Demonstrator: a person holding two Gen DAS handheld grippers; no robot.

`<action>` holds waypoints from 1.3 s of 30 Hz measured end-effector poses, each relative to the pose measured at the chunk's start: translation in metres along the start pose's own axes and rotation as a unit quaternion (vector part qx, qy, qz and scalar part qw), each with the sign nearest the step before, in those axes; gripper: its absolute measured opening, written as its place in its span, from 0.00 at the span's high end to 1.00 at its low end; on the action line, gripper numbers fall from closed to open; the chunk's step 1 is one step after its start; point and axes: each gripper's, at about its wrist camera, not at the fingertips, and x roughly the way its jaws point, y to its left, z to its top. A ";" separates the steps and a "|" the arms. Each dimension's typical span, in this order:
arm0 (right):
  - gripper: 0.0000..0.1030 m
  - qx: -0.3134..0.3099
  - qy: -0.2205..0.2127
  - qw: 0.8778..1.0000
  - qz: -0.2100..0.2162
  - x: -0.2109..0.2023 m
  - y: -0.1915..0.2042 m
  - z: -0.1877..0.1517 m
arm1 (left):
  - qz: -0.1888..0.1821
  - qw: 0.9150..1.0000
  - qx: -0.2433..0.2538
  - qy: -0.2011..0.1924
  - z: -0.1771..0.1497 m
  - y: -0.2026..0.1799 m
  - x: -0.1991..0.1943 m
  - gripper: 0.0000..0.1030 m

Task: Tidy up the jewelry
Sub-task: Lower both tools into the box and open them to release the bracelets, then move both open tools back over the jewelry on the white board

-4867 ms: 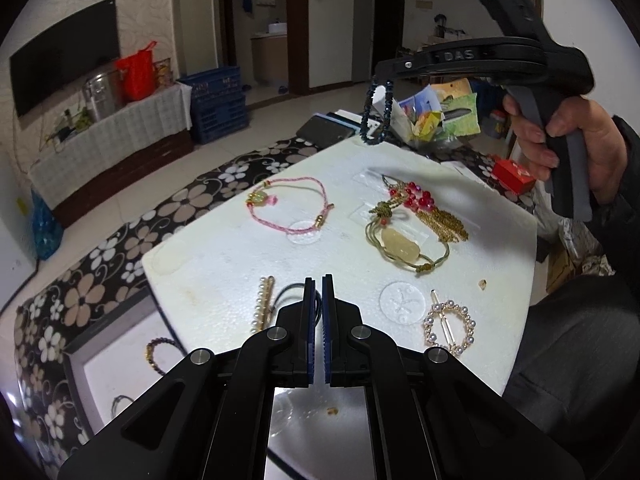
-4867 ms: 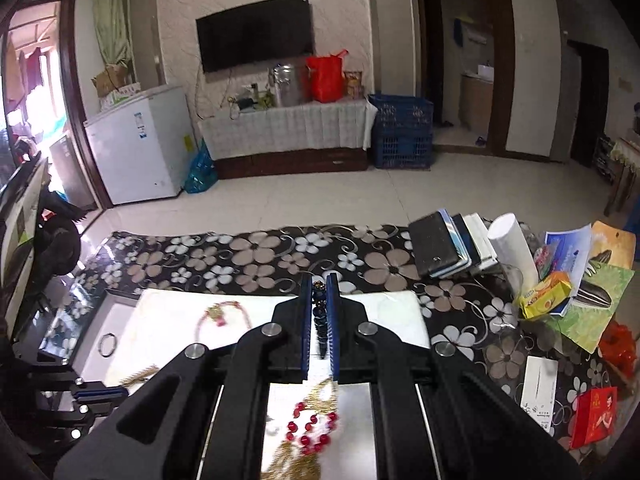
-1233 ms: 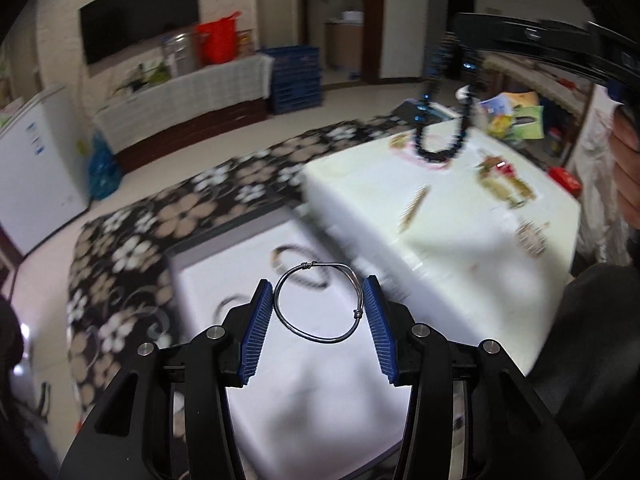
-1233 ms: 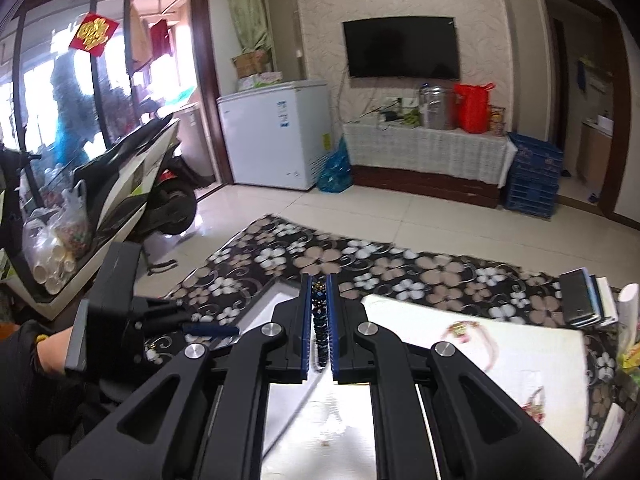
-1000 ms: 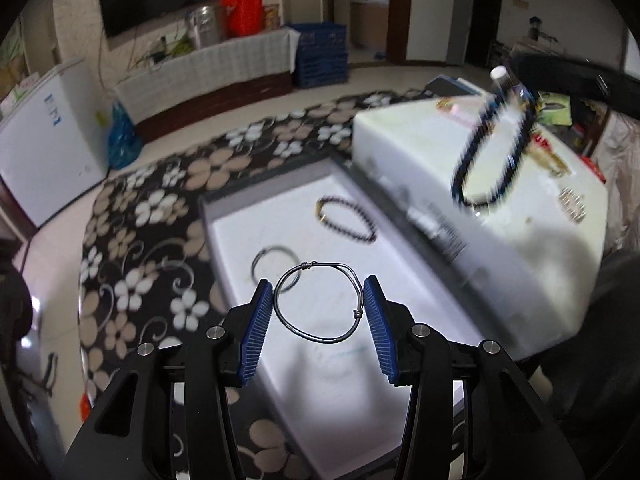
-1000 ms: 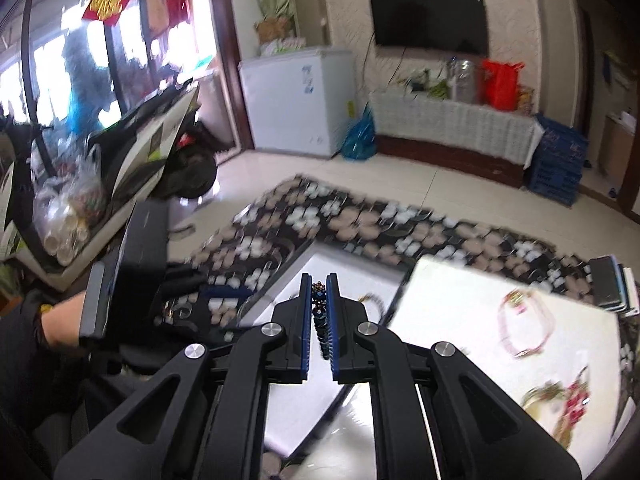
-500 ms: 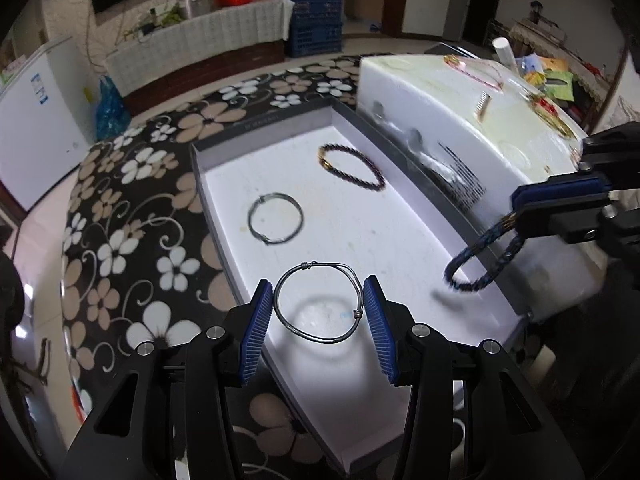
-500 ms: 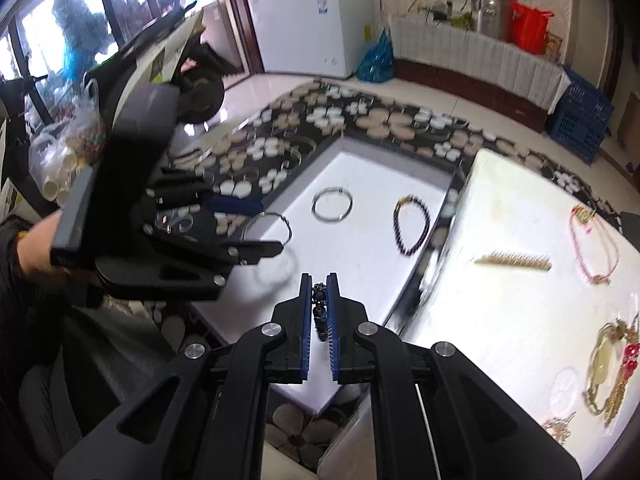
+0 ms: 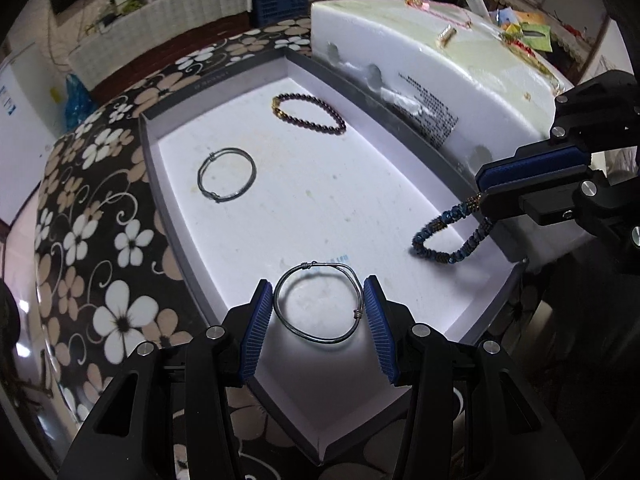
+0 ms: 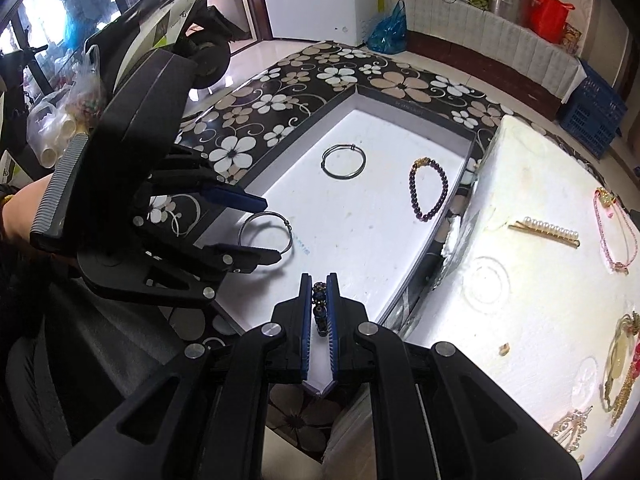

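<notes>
left gripper clamps wire bangle flat; right gripper pinches blue bead bracelet hanging downward.

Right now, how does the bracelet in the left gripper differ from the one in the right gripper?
The wire bangle is a thin, stiff metal hoop; the blue beaded bracelet is a limp string of beads. The left gripper clamps the bangle across its width, jaws wide apart; the right gripper pinches the beaded bracelet at one spot, jaws nearly shut, so it dangles. Both are over the white tray.
</notes>
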 end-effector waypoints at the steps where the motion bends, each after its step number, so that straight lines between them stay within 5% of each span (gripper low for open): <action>1: 0.93 -0.001 0.002 1.000 0.001 0.001 0.000 -0.001 | 0.000 1.000 0.000 0.003 0.000 -0.001 0.001 0.52; 9: 0.92 0.011 -0.003 1.000 0.002 -0.002 -0.004 0.001 | 0.007 1.000 0.002 0.005 -0.002 0.000 0.000 0.51; 12: 0.79 0.018 -0.012 1.000 0.004 -0.006 -0.007 0.002 | 0.009 1.000 -0.002 -0.007 0.001 0.002 -0.005 0.44; 16: 0.78 0.026 -0.034 0.999 0.005 -0.018 -0.011 0.004 | 0.009 1.000 -0.004 -0.024 0.005 0.003 -0.012 0.44; 27: 0.32 0.030 -0.102 0.994 -0.016 -0.061 -0.024 -0.003 | 0.022 0.997 -0.013 -0.070 0.022 0.000 -0.029 0.34; 39: 0.28 0.096 -0.136 0.982 -0.091 -0.096 -0.090 -0.029 | -0.004 0.991 0.003 -0.134 0.068 -0.037 -0.051 0.32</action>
